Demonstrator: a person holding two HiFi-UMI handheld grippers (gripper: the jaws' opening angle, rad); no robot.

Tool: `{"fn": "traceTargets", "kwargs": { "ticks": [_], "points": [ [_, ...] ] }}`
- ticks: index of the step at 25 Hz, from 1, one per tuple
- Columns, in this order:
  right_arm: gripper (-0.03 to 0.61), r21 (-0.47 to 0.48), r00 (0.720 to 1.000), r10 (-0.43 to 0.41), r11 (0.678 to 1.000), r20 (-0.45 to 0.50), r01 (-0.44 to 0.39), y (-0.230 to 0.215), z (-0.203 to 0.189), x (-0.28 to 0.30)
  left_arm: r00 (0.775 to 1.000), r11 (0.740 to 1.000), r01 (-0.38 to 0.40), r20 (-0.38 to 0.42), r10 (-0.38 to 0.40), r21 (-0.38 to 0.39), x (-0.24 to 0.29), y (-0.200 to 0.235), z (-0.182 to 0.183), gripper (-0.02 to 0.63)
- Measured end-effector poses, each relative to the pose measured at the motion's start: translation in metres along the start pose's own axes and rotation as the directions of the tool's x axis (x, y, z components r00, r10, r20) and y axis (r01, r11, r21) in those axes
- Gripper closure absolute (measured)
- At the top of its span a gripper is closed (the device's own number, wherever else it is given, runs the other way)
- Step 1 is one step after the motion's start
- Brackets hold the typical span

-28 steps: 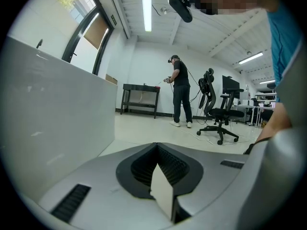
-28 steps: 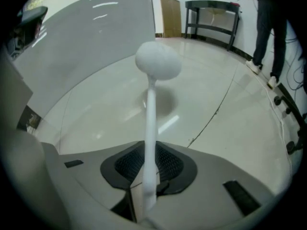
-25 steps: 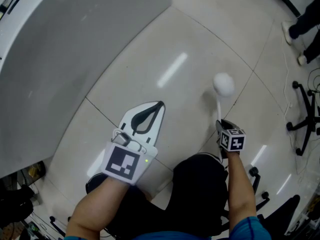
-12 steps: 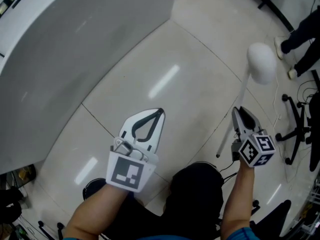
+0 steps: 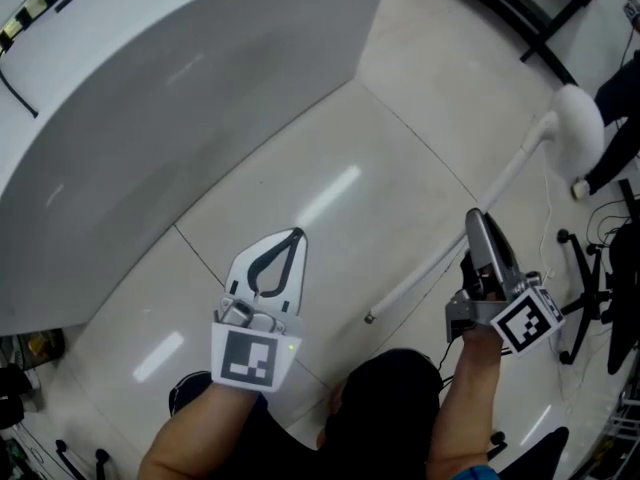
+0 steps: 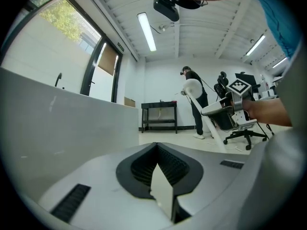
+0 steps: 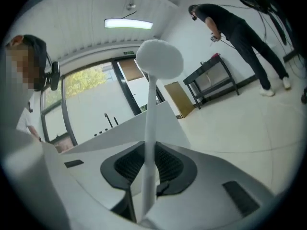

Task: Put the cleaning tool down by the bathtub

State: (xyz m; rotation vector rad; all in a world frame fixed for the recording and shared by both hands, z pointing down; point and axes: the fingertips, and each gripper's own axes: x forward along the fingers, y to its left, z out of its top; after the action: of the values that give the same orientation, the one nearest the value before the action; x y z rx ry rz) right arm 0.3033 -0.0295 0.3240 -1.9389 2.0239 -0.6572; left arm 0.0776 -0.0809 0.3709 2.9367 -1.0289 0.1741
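Over by the tub, seen from the head view, the cleaning tool (image 5: 520, 158) is up off the floor (image 5: 330, 168) on the person's right. Its fluffy white head is out toward the office chairs (image 5: 590, 288) and its bare tail end points back toward the person's legs. It is well apart from the bathtub (image 5: 150, 118), whose grey wall curves across the upper left. The right gripper (image 5: 478, 226) has the handle partway along. The left gripper (image 5: 293, 238) hovers over the tiles between the two.

From the left gripper view, its jaws are pressed together with nothing in them. I'd keep that hand back, as it has no part in this.

From the right gripper view, the jaws are clamped on the thin white handle, with the head well ahead of them. To my eye, the good way is to swing the wand across to the tub wall and lower it until it lies along the floor. Only then should the jaws part, or it will drop and roll. Mind the other person standing beyond the head.
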Motion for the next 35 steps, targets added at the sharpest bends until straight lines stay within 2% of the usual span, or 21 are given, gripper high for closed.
{"fn": "traceTargets", "kwargs": {
  "ticks": [4,8,13,18,21,25,30,35],
  "points": [
    [0.485,0.119,0.998,0.059,0.991,0.019,-0.061,0.026,0.002,0.017,0.996,0.996,-0.089,0.022,0.09,-0.027,-0.013,0.028,0.012,0.615],
    [0.485,0.249,0.988,0.147,0.956,0.05,-0.155,0.066,0.003,0.039,0.984,0.984,-0.178,0.015,0.178,-0.031,-0.038,0.063,0.017,0.615],
    [0.485,0.404,0.953,0.279,0.863,0.12,-0.303,0.119,-0.003,0.075,0.943,0.942,-0.334,0.005,0.334,-0.021,-0.075,0.106,0.026,0.615],
    [0.485,0.51,0.926,0.349,0.775,0.145,-0.372,0.163,-0.038,0.109,0.898,0.898,-0.439,0.012,0.439,-0.027,-0.116,0.141,0.033,0.615],
    [0.485,0.553,0.922,0.357,0.743,0.15,-0.378,0.18,-0.064,0.127,0.884,0.884,-0.467,0.009,0.467,-0.028,-0.136,0.154,0.033,0.615],
    [0.485,0.613,0.919,0.361,0.693,0.161,-0.379,0.2,-0.097,0.145,0.876,0.876,-0.481,-0.005,0.481,-0.01,-0.157,0.168,0.028,0.615],
    [0.485,0.644,0.924,0.335,0.669,0.185,-0.372,0.217,-0.127,0.168,0.871,0.871,-0.49,-0.028,0.491,0.015,-0.172,0.187,0.011,0.615],
    [0.485,0.692,0.946,0.256,0.647,0.197,-0.319,0.22,-0.162,0.191,0.877,0.879,-0.478,-0.057,0.477,-0.001,-0.18,0.209,-0.009,0.615]
  ]
}}
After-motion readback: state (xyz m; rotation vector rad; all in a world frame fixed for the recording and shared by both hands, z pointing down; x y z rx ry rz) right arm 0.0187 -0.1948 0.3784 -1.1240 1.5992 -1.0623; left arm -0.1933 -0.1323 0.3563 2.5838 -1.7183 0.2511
